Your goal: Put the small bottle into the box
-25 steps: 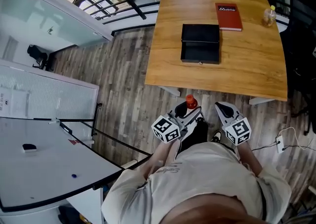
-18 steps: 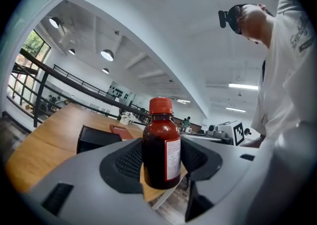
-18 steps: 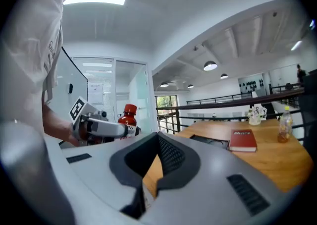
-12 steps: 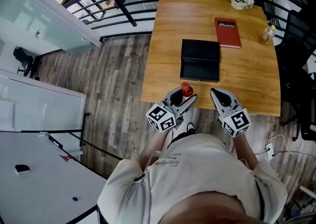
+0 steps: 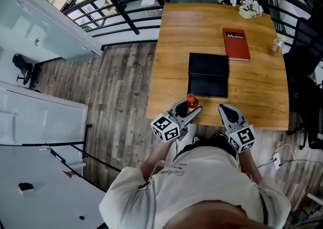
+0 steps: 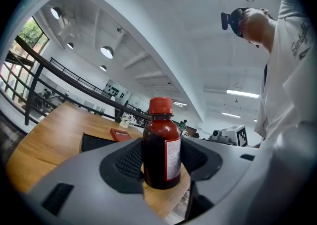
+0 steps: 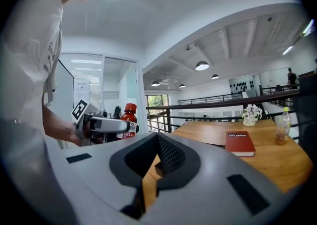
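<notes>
The left tongs (image 5: pixel 189 112) are closed on the bottle (image 6: pixel 161 149), a small dark one with a red cap. The two pads press its lower body from both sides and it stands upright between them. The bottle is in the air just on the near side of the box (image 5: pixel 208 75), about over the edge of the worktop (image 5: pixel 176 46), and it is not yet above the box. The box is black, flat and open, and it lies alone. A red book (image 5: pixel 235 44) lies beyond the box, a little to its right and apart from it. The right tongs (image 5: pixel 227 113) hang also on the near side of the box, to the right of the bottle. Their jaws are almost together and hold nothing. I think the step in hand is to carry the bottle forward and lower it into the box. Some things could go wrong here. The grip is low on the bottle, so the bottle may tilt if the tongs move fast. The bottle's bottom may hit the near wall of the box if it comes in too low, and this may push the box away, because nothing holds the box. The box looks shallow, so the upright bottle may fall over when the pads open.
</notes>
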Tool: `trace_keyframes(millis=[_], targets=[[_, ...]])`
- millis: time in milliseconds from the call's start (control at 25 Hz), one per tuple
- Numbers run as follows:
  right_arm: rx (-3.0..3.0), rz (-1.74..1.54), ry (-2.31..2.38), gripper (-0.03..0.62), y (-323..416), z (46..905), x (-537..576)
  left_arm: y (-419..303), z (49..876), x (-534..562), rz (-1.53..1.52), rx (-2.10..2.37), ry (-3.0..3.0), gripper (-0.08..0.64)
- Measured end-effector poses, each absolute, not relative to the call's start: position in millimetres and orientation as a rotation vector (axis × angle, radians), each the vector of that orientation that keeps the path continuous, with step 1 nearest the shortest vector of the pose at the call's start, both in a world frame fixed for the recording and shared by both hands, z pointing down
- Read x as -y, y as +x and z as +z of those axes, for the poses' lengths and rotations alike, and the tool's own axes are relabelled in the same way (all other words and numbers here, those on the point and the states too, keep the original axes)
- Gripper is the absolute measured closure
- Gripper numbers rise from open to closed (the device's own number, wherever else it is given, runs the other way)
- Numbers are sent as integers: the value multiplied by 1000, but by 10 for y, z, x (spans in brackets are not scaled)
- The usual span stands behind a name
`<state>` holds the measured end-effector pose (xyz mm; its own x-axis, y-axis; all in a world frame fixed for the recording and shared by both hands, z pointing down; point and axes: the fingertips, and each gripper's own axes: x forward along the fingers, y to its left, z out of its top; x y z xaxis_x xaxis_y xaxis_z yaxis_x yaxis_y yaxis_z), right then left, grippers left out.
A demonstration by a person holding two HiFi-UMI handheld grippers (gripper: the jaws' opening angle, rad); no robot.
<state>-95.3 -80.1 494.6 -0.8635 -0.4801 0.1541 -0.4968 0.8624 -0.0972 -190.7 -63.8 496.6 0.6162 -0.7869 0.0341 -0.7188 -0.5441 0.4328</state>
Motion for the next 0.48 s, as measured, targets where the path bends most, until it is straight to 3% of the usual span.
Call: trace_keyframes(millis=[480], targets=[[2932,196,671,598,-726,5093,1568,-1605,4896,1313,-187,1249,2402,336]])
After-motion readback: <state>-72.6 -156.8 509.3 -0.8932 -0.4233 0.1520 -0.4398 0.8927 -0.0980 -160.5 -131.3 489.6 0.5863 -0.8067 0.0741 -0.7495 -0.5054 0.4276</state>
